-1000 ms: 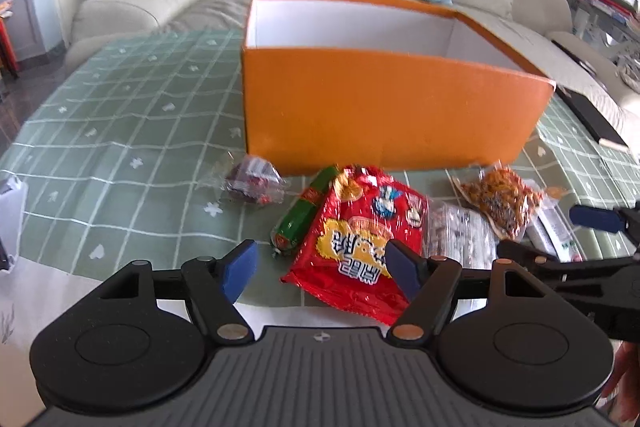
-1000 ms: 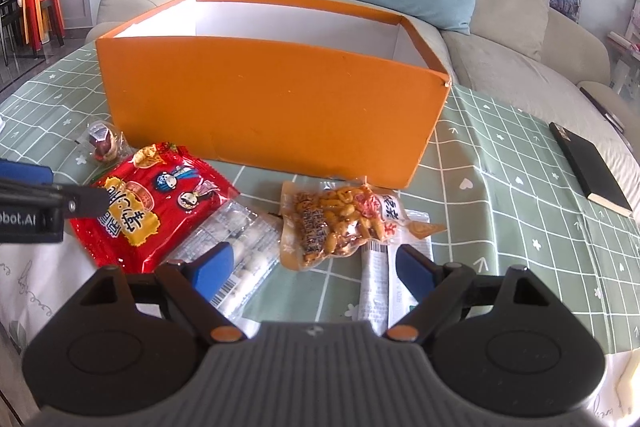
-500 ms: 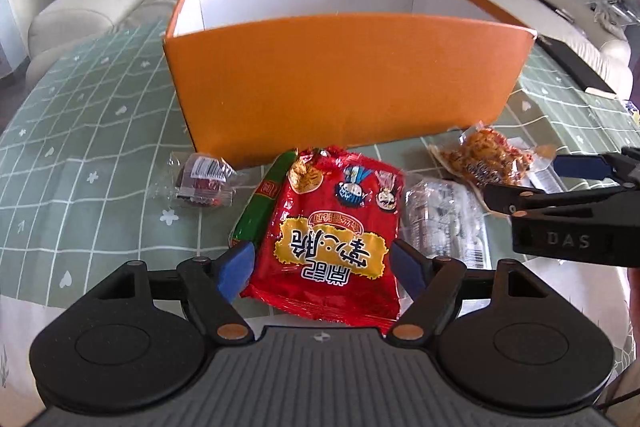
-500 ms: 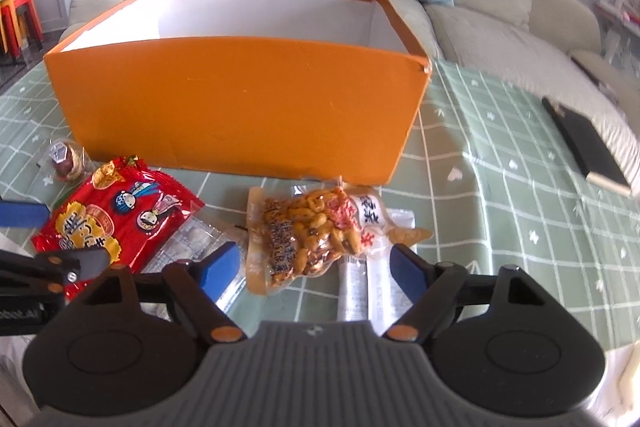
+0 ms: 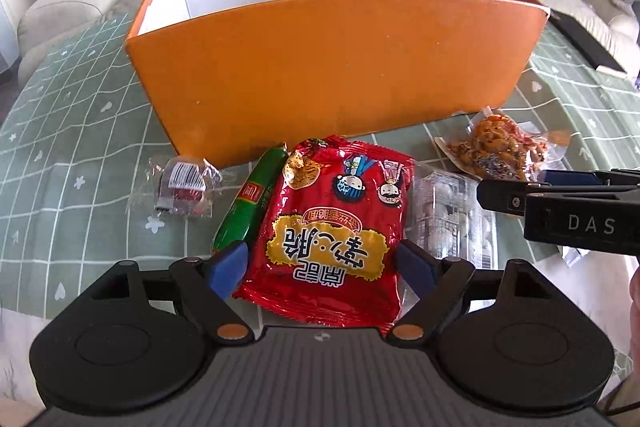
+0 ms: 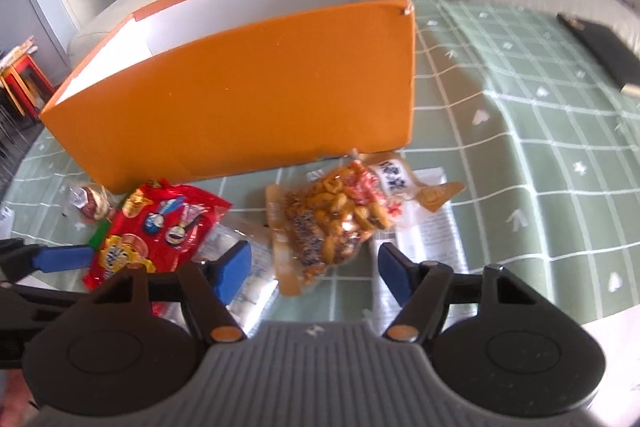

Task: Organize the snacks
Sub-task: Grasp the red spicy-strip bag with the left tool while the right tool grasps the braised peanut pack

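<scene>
- The left gripper (image 5: 322,261) is spreading its fingers wide around the red crinkly snack bag (image 5: 334,227), not yet pressing it.
- The right gripper (image 6: 314,269) is narrowing its fingers around the clear packet of orange snacks (image 6: 336,217), still unclamped.
- Both packets are lying on the green checked tabletop (image 6: 520,187) before the orange cardboard box (image 5: 340,67).

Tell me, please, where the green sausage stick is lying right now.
In the left wrist view, the green sausage stick lies on the table before the orange box, tucked along the red snack bag's left edge.

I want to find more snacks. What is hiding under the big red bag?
The red bag covers one side of the green sausage stick and an edge of the clear packet of white candies. Anything fully beneath the bag cannot be seen.
</scene>
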A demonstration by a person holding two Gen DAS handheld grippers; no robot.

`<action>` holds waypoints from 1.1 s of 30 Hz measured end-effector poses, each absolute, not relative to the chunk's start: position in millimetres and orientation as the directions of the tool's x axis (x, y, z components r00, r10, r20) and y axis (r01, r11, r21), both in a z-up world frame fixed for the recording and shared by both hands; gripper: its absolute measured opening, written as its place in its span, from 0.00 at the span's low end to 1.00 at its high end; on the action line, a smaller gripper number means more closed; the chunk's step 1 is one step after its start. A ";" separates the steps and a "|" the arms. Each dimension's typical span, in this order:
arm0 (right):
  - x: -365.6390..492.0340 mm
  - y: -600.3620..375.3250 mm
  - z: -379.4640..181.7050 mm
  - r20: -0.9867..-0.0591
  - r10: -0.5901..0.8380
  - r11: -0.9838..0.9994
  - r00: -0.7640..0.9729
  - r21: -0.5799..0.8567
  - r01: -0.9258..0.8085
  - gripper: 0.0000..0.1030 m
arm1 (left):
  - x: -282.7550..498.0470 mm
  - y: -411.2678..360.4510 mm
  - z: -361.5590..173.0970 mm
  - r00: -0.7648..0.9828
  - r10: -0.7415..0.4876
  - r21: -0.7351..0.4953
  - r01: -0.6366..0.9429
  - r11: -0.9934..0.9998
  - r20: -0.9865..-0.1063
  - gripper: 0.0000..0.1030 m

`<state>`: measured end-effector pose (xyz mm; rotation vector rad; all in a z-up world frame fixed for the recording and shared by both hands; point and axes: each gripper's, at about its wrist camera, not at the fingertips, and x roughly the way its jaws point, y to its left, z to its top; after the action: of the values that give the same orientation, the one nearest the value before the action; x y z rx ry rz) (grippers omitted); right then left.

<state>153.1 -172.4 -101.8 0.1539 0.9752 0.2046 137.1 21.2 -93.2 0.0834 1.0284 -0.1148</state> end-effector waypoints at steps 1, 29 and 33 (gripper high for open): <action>154.3 -171.4 -102.1 -0.803 0.237 0.971 0.547 0.217 -0.101 0.66 | 139.5 18.7 -93.6 0.508 -0.050 0.023 0.136 0.990 -0.860 0.97; 192.7 -194.6 -113.9 -0.784 0.299 0.925 0.545 0.378 0.036 0.49 | 175.8 -5.8 -114.5 0.456 0.000 0.074 0.146 0.987 -0.890 1.00; 192.2 -193.9 -112.7 -0.786 0.295 0.929 0.544 0.368 0.028 0.44 | 176.5 -4.4 -113.8 0.456 -0.013 0.061 0.149 0.987 -0.890 0.98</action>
<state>192.2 -193.9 -112.7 0.3593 0.9886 0.1626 176.5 -4.4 -113.8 0.1374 1.0939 -0.1005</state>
